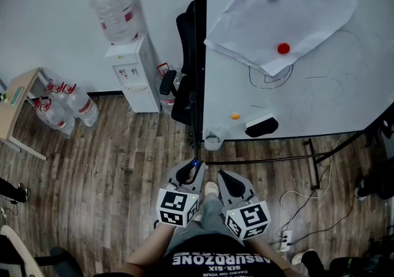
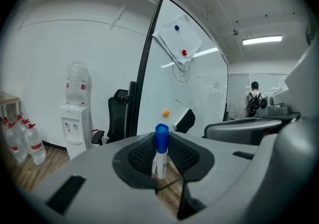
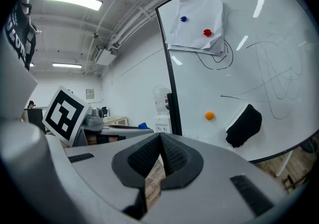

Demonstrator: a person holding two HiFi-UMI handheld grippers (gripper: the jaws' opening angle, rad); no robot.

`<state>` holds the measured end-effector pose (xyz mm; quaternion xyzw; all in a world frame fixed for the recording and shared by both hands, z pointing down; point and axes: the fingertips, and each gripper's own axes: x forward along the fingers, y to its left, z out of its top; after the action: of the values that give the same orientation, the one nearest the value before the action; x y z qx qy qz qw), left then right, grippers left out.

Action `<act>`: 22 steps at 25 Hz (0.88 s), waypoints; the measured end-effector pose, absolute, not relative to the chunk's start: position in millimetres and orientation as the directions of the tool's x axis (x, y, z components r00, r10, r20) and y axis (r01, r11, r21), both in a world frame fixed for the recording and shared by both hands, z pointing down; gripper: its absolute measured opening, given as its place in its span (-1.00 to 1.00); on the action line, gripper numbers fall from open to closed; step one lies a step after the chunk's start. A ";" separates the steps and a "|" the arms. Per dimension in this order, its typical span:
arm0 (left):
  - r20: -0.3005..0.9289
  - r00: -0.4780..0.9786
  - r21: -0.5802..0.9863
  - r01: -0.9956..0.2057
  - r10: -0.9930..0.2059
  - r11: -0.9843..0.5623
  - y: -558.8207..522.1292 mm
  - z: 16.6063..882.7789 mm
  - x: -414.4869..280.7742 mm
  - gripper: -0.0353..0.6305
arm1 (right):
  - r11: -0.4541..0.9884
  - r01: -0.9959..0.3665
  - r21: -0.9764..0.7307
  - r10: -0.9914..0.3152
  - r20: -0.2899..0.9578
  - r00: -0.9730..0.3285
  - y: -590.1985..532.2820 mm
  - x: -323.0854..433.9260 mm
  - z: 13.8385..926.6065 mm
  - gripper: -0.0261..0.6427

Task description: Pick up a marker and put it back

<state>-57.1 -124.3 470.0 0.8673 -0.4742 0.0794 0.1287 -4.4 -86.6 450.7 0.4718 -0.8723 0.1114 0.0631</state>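
Marker (image 2: 161,141) tight in left tongs (image 2: 160,161); right tongs (image 3: 160,141) closed.

Both are moulded in matte grey plastic: the left gripper (image 1: 188,171) and right gripper (image 1: 225,177) are each topped with a white cube (image 1: 178,207) printed with black square markers. The jaws are lined with black mesh-textured pads (image 2: 139,156). A black tee (image 1: 215,261) with white lettering is worn, plus what are probably grey trousers (image 1: 206,217).
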 end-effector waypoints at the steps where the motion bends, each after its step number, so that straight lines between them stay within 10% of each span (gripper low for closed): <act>1: 0.267 0.538 0.145 -0.843 -0.800 -0.519 -123.7 473.0 -56.4 -0.66 | 0.529 -0.838 -0.135 -0.809 0.216 -0.546 -86.6 -4.0 451.1 -0.93; 22: 0.265 0.549 0.144 -0.835 -0.792 -0.531 -119.4 472.1 -51.9 -0.66 | 0.534 -0.837 -0.120 -0.809 0.213 -0.547 -83.4 -1.0 447.9 -0.93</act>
<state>-51.9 -119.4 472.1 0.8709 -0.4672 0.0836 0.1276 -1.0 -83.4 447.9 0.4712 -0.8734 0.1043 0.0656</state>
